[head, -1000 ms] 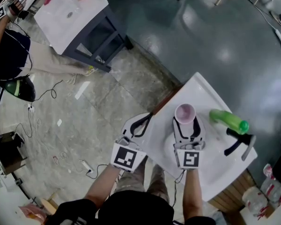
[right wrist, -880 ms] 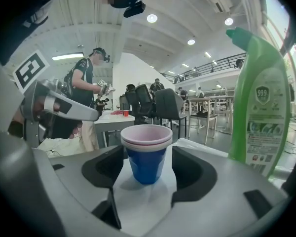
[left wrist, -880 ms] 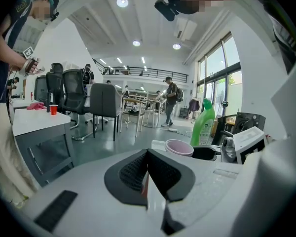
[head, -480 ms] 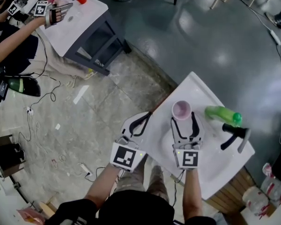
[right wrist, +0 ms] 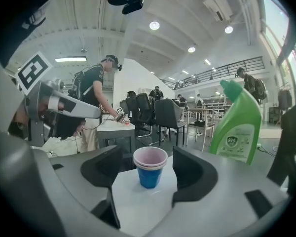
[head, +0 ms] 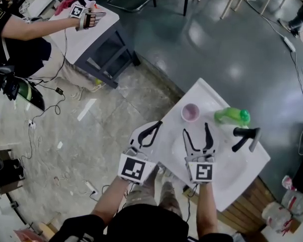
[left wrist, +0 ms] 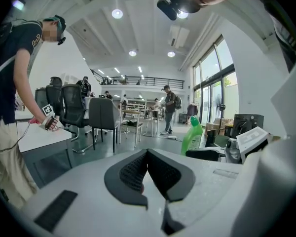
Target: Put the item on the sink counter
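Cup [head: 190,112] upright on sink counter [head: 241,161], beyond opening right gripper [head: 196,128] jaws; left gripper [head: 154,127] jaws together.

Site was a large open-plan lab or test hall, not a home. Evidence: a high white ceiling with round lights [left wrist: 117,14] and a ceiling air unit [right wrist: 218,4]; a railed mezzanine [left wrist: 138,81]; tall windows [left wrist: 212,98]; office chairs [left wrist: 73,105] and work tables [left wrist: 138,102] on a polished grey floor [head: 227,44]. The sink counter [head: 242,170] was a free-standing mock-up. A second sink stand [head: 76,42] stood well apart, with another person [head: 15,19] working at it. Loose cables [head: 45,105] ran over the floor.
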